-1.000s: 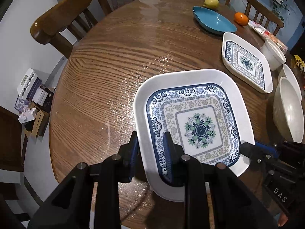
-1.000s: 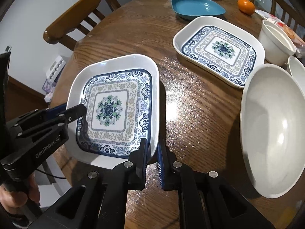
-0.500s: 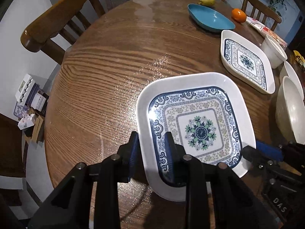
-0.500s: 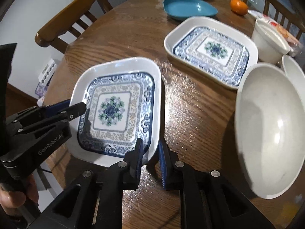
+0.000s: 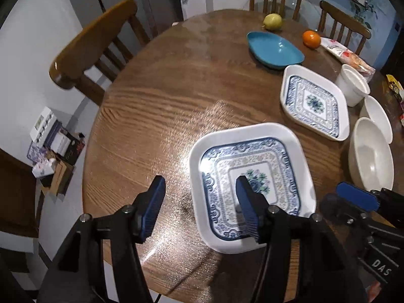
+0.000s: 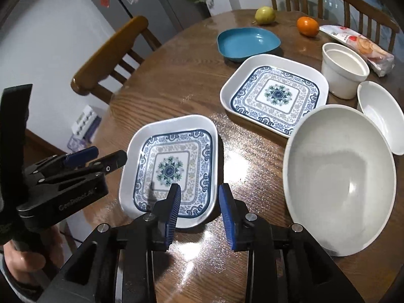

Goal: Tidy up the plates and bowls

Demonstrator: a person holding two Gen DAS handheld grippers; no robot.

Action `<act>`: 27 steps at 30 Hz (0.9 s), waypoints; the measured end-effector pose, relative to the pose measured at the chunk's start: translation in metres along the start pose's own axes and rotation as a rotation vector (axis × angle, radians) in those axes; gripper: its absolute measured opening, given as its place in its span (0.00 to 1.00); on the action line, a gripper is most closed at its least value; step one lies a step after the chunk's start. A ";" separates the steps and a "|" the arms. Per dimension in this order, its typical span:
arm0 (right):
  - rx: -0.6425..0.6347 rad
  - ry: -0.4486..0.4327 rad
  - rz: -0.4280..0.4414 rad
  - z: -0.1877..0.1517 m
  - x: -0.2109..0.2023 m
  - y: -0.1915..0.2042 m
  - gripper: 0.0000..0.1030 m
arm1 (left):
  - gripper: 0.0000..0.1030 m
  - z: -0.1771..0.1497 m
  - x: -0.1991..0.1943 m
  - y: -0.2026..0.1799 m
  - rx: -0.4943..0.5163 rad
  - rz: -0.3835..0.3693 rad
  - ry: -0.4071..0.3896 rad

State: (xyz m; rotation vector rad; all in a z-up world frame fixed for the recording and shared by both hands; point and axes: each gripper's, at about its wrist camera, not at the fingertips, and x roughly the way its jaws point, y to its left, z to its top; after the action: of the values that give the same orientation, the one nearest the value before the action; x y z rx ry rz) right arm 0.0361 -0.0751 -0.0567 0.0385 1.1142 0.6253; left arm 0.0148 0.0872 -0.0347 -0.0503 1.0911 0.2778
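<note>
Left tongs (image 5: 199,186), right tongs (image 6: 199,197) both released; near patterned plate (image 6: 174,166) now flat on table (image 5: 156,106).

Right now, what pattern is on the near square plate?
White rim, blue scroll border, blue-green floral medallion at the centre of the near square plate; clearest in the right wrist view.

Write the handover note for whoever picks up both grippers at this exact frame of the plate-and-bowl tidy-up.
Left gripper: open, holding nothing, one finger above the near patterned plate.
Right gripper: open, holding nothing, fingers straddling that plate's right rim.
Near patterned plate lies flat on the table, unheld.
Second patterned plate sits further back; blue dish behind it.
Large white bowl, small white bowl and white cup-shaped bowl stand separately at the right.
Done: nothing is stacked.
Left: stack matching plates, nest the bowls.
</note>
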 end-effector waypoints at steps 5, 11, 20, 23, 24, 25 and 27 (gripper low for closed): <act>0.002 -0.001 0.006 -0.003 -0.001 -0.004 0.31 | 0.55 0.002 -0.008 -0.008 0.006 -0.014 -0.029; 0.009 0.003 -0.001 -0.007 -0.002 -0.011 0.31 | 0.60 0.005 -0.012 -0.012 0.005 -0.034 -0.046; 0.008 0.008 -0.019 0.003 -0.002 -0.014 0.31 | 0.75 0.018 -0.008 -0.011 -0.019 -0.046 -0.054; 0.008 0.006 -0.016 0.010 -0.001 -0.012 0.31 | 0.83 0.025 -0.005 -0.008 -0.024 -0.053 -0.051; 0.009 0.008 -0.014 0.013 0.000 -0.012 0.31 | 0.83 0.028 -0.004 -0.007 -0.025 -0.057 -0.051; 0.009 0.008 -0.013 0.015 0.000 -0.012 0.31 | 0.83 0.032 -0.002 -0.007 -0.024 -0.058 -0.050; 0.003 0.007 -0.019 0.022 0.000 -0.011 0.31 | 0.83 0.038 0.000 -0.007 -0.020 -0.068 -0.048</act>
State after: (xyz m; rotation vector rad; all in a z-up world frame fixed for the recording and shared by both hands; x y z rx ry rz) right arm 0.0600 -0.0786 -0.0498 0.0282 1.1215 0.6067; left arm 0.0493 0.0868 -0.0180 -0.0981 1.0367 0.2273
